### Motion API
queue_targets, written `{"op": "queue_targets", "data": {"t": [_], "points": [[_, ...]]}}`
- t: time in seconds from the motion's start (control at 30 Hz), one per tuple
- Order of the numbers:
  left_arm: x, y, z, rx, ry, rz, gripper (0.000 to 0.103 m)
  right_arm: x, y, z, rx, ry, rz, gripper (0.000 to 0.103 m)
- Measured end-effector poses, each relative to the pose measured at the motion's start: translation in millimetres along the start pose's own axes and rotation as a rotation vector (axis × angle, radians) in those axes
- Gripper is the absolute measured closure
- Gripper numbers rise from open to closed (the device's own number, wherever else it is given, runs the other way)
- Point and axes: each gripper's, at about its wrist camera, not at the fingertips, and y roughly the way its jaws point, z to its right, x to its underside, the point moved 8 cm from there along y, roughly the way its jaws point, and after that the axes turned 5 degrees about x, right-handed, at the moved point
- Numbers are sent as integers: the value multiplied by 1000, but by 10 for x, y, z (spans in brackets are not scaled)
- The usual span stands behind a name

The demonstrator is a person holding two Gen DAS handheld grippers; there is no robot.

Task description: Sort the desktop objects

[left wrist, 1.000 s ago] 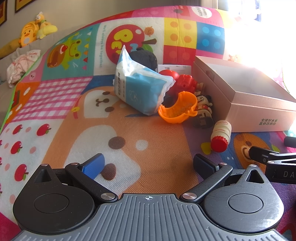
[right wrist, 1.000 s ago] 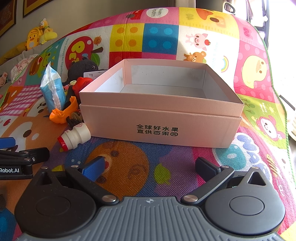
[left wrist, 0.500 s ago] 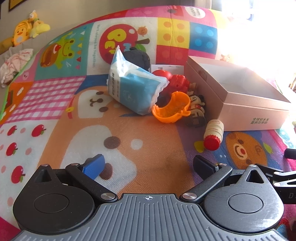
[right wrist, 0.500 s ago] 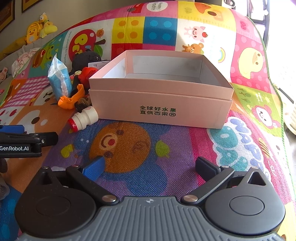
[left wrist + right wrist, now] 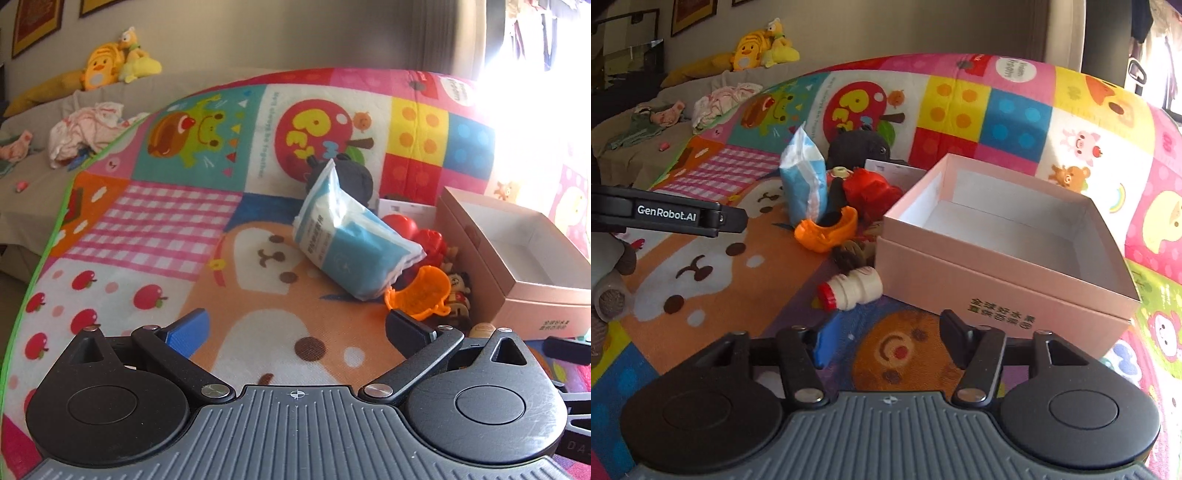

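play mat (image 5: 155, 221): a bright patchwork mat carries everything; no bench shows in either view.
pink box (image 5: 1008, 258): lying open and empty on the mat, right of the pile. probably stiff card, light, likely the bin for sorting.
tissue pack (image 5: 351, 243): soft blue-and-white plastic pack leaning on the pile. likely light and squashy, its film slippery; best pinched across the narrow sealed end.
black plush (image 5: 860, 146): behind the pack, soft, half hidden.
red toys (image 5: 871, 190): hard plastic, tucked between the pack and the box; shape unclear.
orange cup (image 5: 827, 230): rigid plastic scoop-like piece in front of the pack; take it by the rim.
small bottle (image 5: 851, 290): lying on its side, red cap, just beside the box front. probably light and apt to roll; grip across the body.
left tool (image 5: 295, 328): jaws wide apart, nothing between them, aimed at the mat short of the pile.
right tool (image 5: 882, 341): jaws closing with nothing between them, just short of the bottle.
left view only: the pack's printed face.
right view only: the bottle whole, the box's empty floor, the left tool's arm from the side.
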Motion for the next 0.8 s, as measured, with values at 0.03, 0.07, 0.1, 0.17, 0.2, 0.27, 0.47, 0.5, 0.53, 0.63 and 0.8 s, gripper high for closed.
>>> {"op": "queue_targets", "data": {"t": [0.03, 0.07, 0.1, 0.17, 0.2, 0.27, 0.47, 0.5, 0.53, 0.63, 0.8], "points": [[1, -11, -8, 3, -2, 1, 0, -20, 24, -72, 5, -10, 3, 49], [9, -21, -9, 7, -1, 1, 0, -33, 45, -136, 11, -24, 9, 49], [22, -25, -4, 12, 2, -1, 0, -55, 82, -197, 12, -36, 12, 49], [47, -19, 12, 24, 4, -8, 0, -77, 154, -269, 16, -41, 0, 49], [71, -12, 24, 28, 5, -14, 0, -81, 197, -285, 29, -43, -6, 50], [111, 10, 37, 34, 3, -26, 0, -92, 240, -260, 47, -34, -9, 63], [192, 22, 74, 46, 14, -48, 0, -92, -24, 25, 11, 38, -17, 75], [208, 22, 80, 49, 17, -51, 0, -89, -112, 126, -3, 67, -21, 75], [220, 26, 93, 52, 19, -56, 0, -78, -171, 212, -12, 93, -29, 75], [264, 41, 173, 73, 33, -73, 0, 16, -297, 513, -79, 224, -130, 75], [344, -8, 456, 159, 104, -85, 0, 274, -275, 882, -223, 501, -313, 75]]}}
